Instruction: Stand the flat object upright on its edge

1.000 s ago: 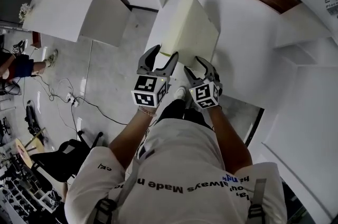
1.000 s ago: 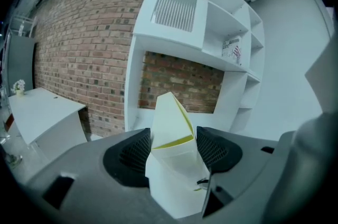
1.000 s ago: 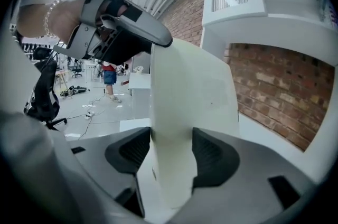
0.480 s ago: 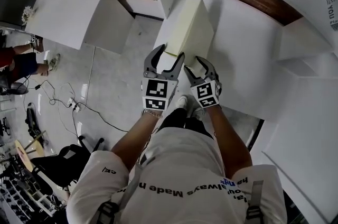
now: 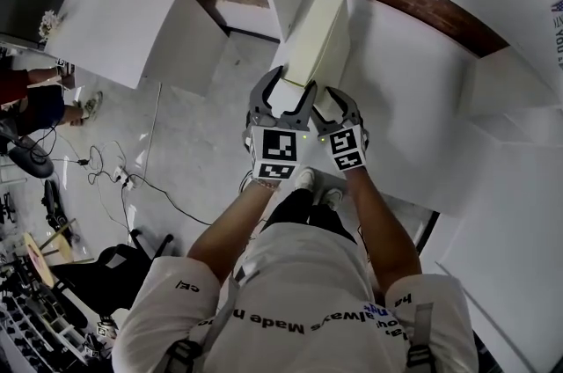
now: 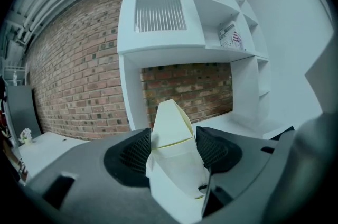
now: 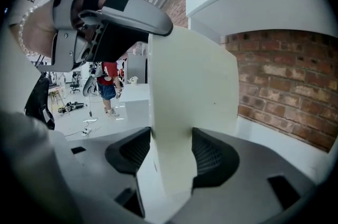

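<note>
Both your tongs are clamped on the near end of the cream slab (image 5: 318,37), which sits at 6 o'clock. The left gripper (image 5: 290,85) pinches it, with the right gripper (image 5: 337,105) just beside at 3 o'clock. The slab stands nearly on edge on the white counter (image 5: 413,90), running toward 12 o'clock. It looks almost done (a slight lean may remain). Seat the lower edge flat, test the balance, then release one gripper at a time.

slab (image 5: 320,37): matt, smooth (evenly so) | wall (image 6: 79,70): rough brick
</note>
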The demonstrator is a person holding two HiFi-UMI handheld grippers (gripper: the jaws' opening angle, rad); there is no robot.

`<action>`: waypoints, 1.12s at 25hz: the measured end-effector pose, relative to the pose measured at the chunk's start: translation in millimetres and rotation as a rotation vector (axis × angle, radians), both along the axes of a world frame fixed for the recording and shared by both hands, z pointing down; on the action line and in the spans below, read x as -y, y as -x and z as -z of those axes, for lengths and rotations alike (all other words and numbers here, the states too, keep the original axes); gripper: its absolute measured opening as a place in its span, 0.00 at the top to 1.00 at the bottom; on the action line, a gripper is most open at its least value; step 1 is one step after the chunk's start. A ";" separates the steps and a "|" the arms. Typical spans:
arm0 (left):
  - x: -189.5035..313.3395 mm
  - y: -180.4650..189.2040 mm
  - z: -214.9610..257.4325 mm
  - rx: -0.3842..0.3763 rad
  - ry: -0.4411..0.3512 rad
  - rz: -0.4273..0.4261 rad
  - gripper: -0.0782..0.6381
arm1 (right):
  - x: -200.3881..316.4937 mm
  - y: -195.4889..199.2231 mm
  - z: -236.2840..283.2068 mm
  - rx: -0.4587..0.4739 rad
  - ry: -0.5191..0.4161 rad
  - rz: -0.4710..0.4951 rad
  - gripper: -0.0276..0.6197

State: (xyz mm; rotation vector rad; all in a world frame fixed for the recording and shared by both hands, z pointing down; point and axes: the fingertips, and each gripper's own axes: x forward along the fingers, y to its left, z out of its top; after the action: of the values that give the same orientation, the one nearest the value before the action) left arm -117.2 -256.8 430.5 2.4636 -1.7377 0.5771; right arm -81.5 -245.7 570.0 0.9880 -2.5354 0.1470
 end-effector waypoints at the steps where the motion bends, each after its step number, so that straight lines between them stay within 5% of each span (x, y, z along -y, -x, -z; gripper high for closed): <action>1: 3.8 0.8 -0.3 0.010 -0.005 0.002 0.51 | 4.7 2.4 -0.1 0.005 0.001 0.000 0.58; 9: 38.7 13.0 1.5 0.073 -0.059 0.030 0.52 | 43.8 23.8 -1.9 0.032 -0.006 0.022 0.58; 12: 50.2 16.5 4.1 0.108 -0.097 0.038 0.65 | 57.0 32.5 -1.4 0.036 -0.012 0.032 0.58; 28: 110.7 33.3 4.9 0.126 -0.154 0.062 0.65 | 117.4 45.3 1.2 0.083 -0.035 0.045 0.58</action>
State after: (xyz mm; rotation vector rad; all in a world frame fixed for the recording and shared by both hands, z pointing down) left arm -150.5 -367.5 425.6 2.5124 -1.9684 0.6281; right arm -126.8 -363.1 568.9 0.9564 -2.6418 0.1340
